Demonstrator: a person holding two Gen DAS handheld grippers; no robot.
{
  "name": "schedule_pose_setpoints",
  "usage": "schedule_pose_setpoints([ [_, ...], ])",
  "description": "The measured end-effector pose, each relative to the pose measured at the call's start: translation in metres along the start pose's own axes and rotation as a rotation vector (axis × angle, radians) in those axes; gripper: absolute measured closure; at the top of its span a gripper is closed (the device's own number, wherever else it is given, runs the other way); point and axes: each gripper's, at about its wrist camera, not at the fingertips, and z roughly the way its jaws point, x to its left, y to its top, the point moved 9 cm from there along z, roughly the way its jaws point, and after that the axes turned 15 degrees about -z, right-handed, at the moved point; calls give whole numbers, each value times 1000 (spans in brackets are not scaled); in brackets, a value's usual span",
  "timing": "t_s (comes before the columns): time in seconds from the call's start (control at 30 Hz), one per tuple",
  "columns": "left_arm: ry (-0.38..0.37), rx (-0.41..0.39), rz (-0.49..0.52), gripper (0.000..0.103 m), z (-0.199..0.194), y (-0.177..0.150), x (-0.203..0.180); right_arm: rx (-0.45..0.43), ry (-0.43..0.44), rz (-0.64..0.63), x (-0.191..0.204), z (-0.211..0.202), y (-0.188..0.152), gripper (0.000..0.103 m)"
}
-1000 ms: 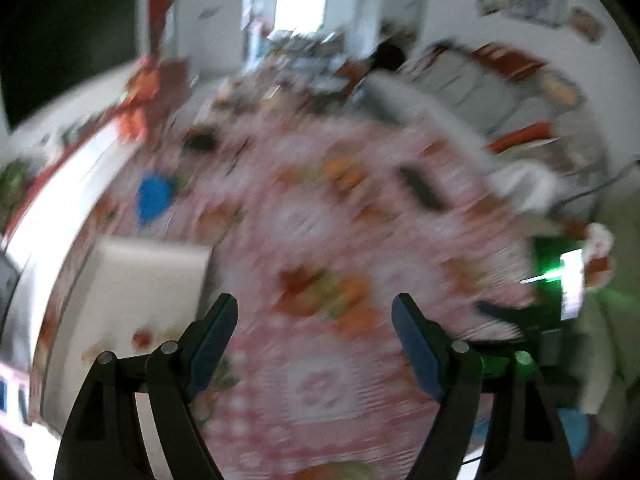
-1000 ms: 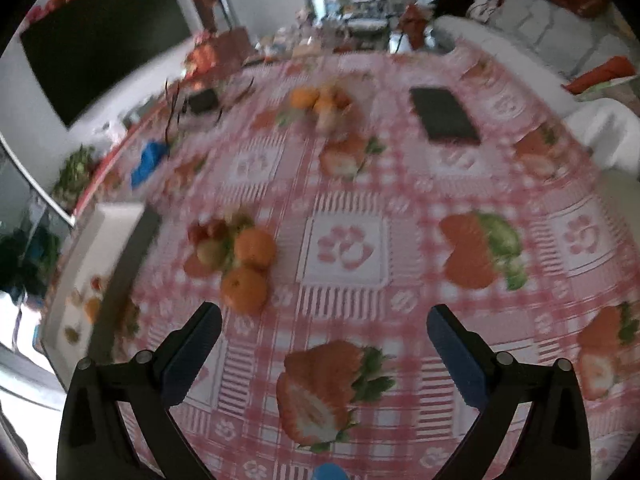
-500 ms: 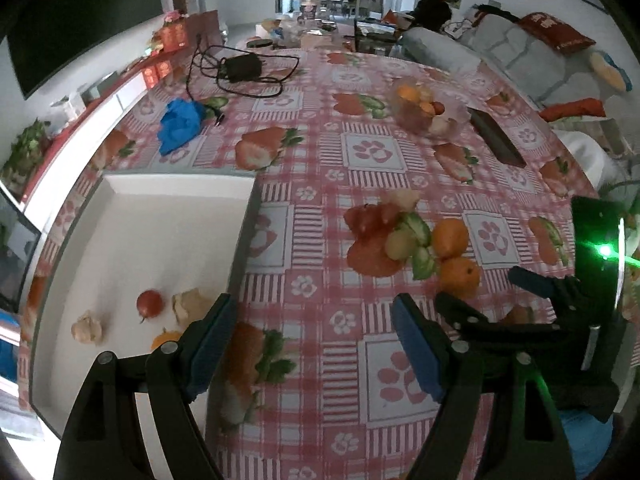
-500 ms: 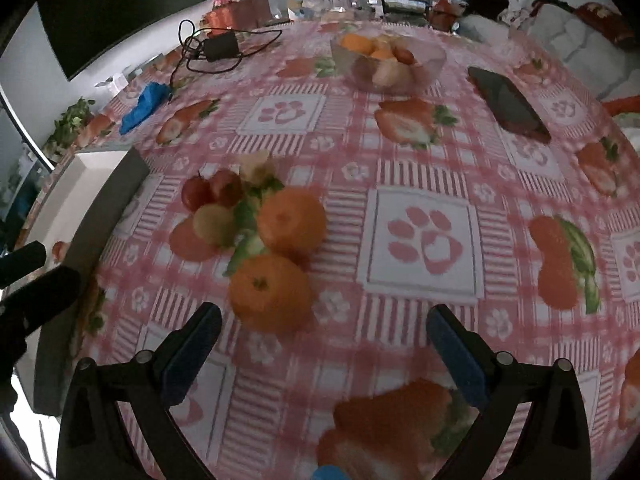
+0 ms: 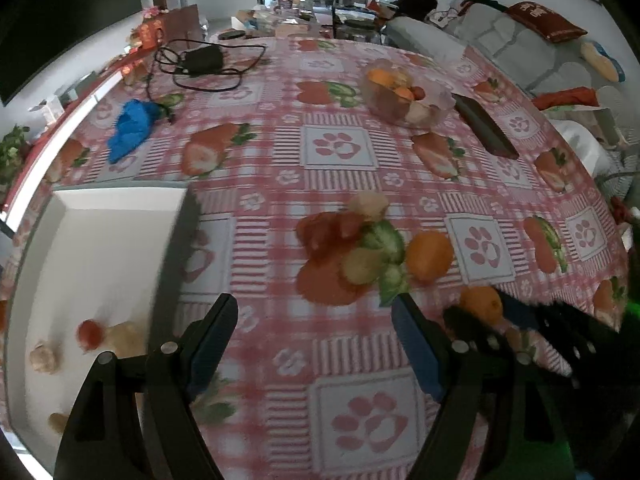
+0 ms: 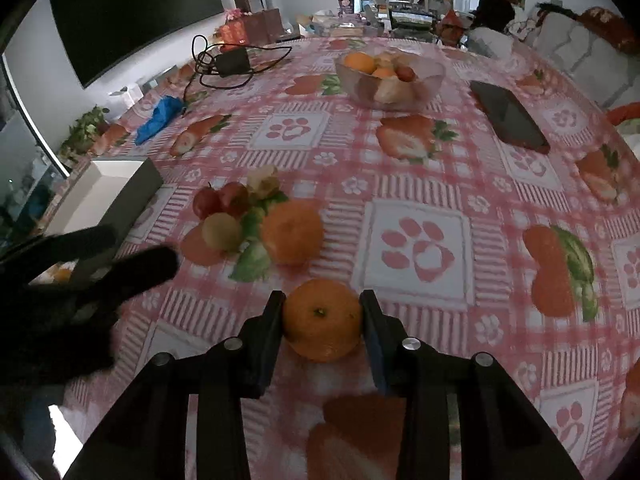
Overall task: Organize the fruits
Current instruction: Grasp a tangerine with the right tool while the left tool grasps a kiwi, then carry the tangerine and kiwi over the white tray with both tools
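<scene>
Where both stood apart before, right gripper [image 6: 322, 322] now pinches one of two loose oranges [image 6: 322, 325]; left gripper [image 5: 314, 344] spread.

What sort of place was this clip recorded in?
Most likely a home living room: a grey cushioned sofa beside the red strawberry-print tablecloth, a large dark wall-mounted screen, and a clear glass fruit bowl.

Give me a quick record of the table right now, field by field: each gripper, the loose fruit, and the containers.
right gripper: shut on nearest orange
left gripper: open, empty, above the tablecloth
loose fruit: second orange, red and yellowish small fruits beside it
white tray: a few small fruits inside
clear bowl: oranges and other fruit
</scene>
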Motion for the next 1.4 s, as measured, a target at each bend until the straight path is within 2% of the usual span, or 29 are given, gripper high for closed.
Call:
schedule_pose_setpoints([
  [0.1,-6,19,-12,22,16,1,-9,-1,-4,14,-7,-10,-13,64],
  [0.17,-12,40,-19,28,26,-1,-15,6,-9,21,-11,-15,-22,64],
  [0.23,-8,64,-28,41,36,-2,-18,8,-11,26,-14,-18,-27,64],
  [0.27,6,45,-26,41,37,0,-19,9,-12,28,-16,-19,-29,64],
  [0.37,-5,35,-25,70,39,3,-25,14,-11,39,-19,-22,-33,64],
  [0.4,-12,36,-24,73,38,3,-26,15,-12,40,-19,-23,-35,64],
  [0.6,-24,50,13,73,27,-14,-19,12,-11,45,-19,-26,-42,64],
  [0.93,-27,61,54,73,-12,-63,16,4,30,76,-17,-36,-54,64],
  [1.17,-67,36,71,73,-36,-66,10,20,24,84,-14,-42,-60,64],
  [1.4,-155,24,76,73,-67,-66,-6,11,22,82,-8,-51,-53,64],
])
